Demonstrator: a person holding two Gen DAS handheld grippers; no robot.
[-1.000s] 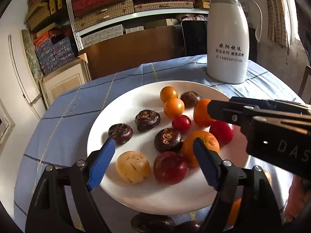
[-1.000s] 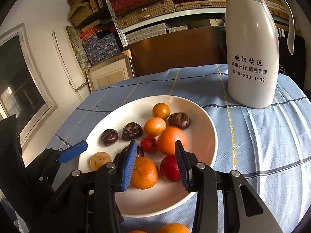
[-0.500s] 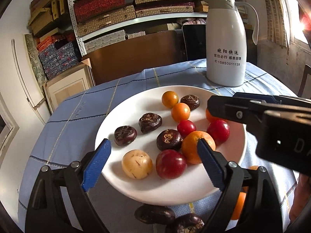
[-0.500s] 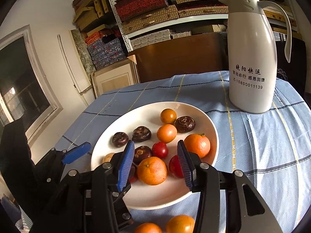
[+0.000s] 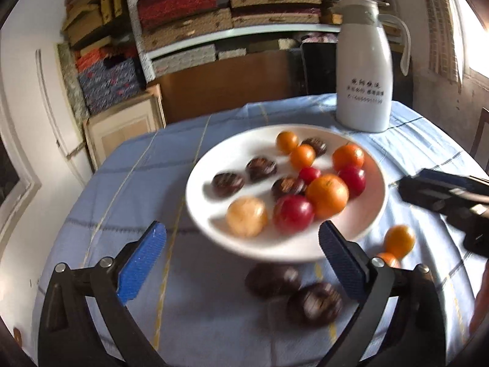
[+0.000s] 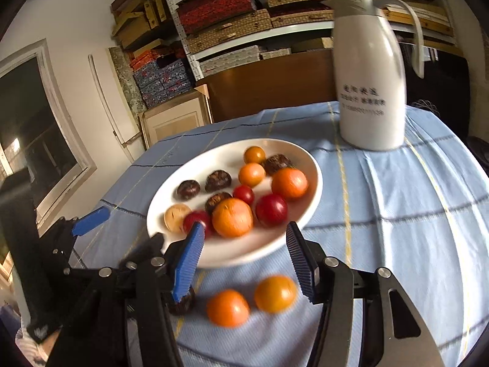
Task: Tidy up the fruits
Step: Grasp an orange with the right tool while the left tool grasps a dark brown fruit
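Two small orange fruits lie loose on the blue tablecloth (image 6: 397, 214), off the white plate (image 6: 311, 195) and just short of its near rim. From my right wrist view the nearer one (image 6: 227, 307) sits at about 6 o'clock from the plate, and its neighbour (image 6: 275, 293) is close beside it at roughly 2 o'clock from the first; whether they touch I cannot tell. Both are round, so no long axis matters and any closing line would do.

My right gripper (image 6: 244, 260) is spread wide with nothing in it, and the two fruits lie directly below the gap, at 6 o'clock from it. I judge this hand the nearer for them.

Two dark fruits (image 5: 293, 290) also rest on the cloth, at 6 o'clock from the plate in my left wrist view. My left gripper (image 5: 241, 260) hangs apart and empty, with those dark fruits at about 4 o'clock from its centre, close to the right finger (image 5: 339, 257).

The plate already holds oranges, red fruits, dark ones and a pale yellow one. A white jug (image 6: 371, 85) stands well beyond, at 1 o'clock.
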